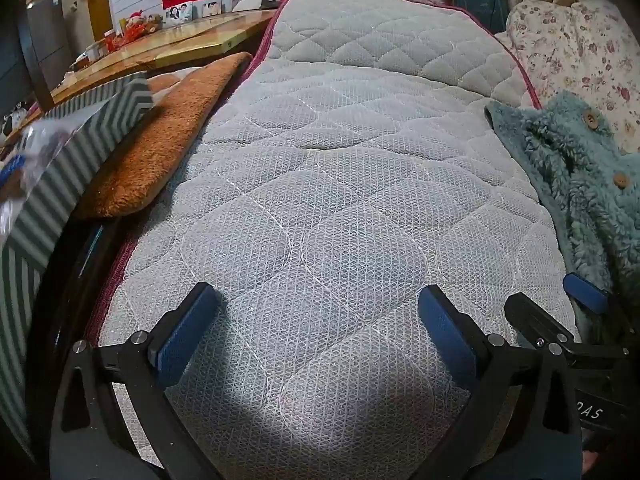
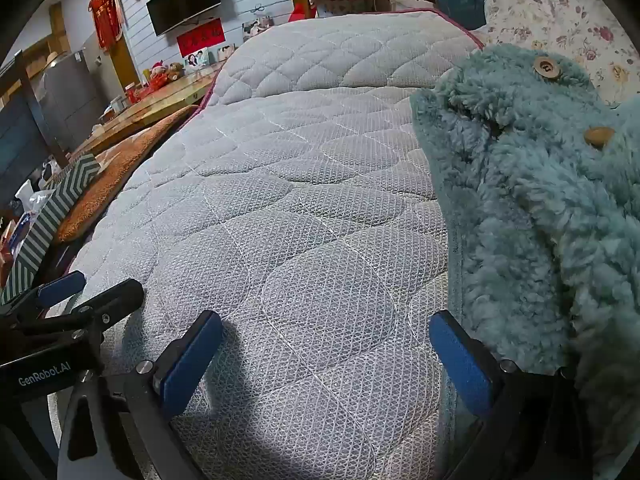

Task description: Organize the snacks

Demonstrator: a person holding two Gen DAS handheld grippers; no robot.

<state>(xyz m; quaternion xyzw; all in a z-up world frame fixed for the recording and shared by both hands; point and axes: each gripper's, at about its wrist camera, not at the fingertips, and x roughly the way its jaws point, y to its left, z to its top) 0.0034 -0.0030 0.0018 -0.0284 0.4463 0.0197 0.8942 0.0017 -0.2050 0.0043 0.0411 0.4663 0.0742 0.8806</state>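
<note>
Left tool: the left tool (image 1: 318, 312), black-framed with blue pads, has its jaws spread wide apart with nothing between them; it hangs low over the grey quilted mattress (image 1: 320, 168), and its fingers seem just above the fabric, though I cannot tell if they touch.

Right tool: the right tool (image 2: 326, 344), the same black frame with blue pads, is also spread wide and holds nothing; its right finger (image 2: 460, 364) sits just beside the edge of the teal fleece jacket with wooden buttons (image 2: 532, 200).

Pose: both tools point along the mattress toward its far end, side by side and close together, the left tool's frame showing at the lower left corner of the right wrist view.

Snacks: clear wrapped packets (image 1: 24, 168), blurred, lie off the left edge of the mattress inside a green-and-white chevron-striped box (image 1: 80, 148); what they are I cannot tell.

Beside the mattress: an orange-brown fuzzy cushion (image 1: 168, 136) lies against its left edge, just beyond the box; the jacket is heaped on its right side.
</note>
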